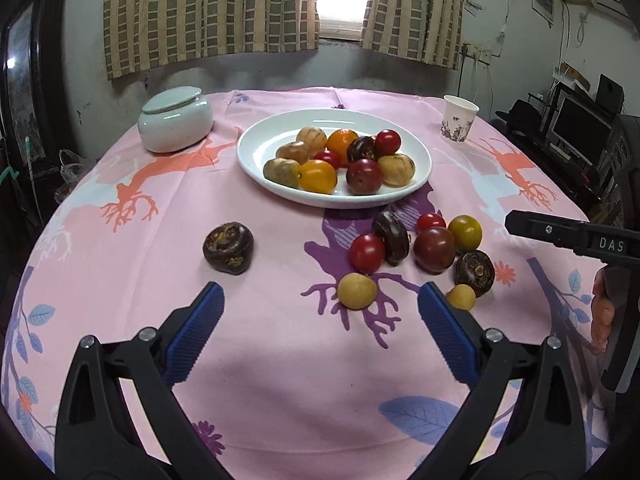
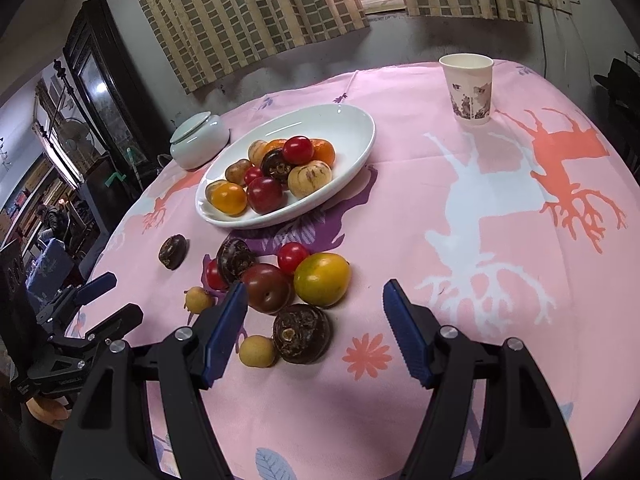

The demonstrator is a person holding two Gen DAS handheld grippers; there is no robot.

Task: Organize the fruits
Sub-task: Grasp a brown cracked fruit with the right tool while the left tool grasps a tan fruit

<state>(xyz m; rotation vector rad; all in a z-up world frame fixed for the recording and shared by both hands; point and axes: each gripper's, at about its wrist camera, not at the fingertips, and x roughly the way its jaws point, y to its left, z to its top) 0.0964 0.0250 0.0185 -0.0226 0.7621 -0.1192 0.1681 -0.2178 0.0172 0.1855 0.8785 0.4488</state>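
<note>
A white plate point(image 1: 248, 152) point(image 2: 360, 128) at the middle of the pink cloth holds several tomatoes and other fruits. Loose fruits lie in front of it: a dark chestnut-like one point(image 1: 228, 247) alone at the left, then a cluster with a red tomato point(image 1: 367, 252), a dark purple tomato point(image 1: 434, 249) point(image 2: 266, 288), a yellow-green tomato point(image 2: 322, 278) and a pale yellow fruit point(image 1: 356, 291). My left gripper point(image 1: 320, 292) is open just short of the pale fruit. My right gripper point(image 2: 316, 287) is open, with the yellow-green tomato just beyond its tips and untouched.
A lidded white jar point(image 1: 175, 120) stands at the back left and a paper cup point(image 1: 460, 118) at the back right. A person's hand point(image 1: 602, 312) holds the right tool at the right edge. The cloth drops off at the round table's edges.
</note>
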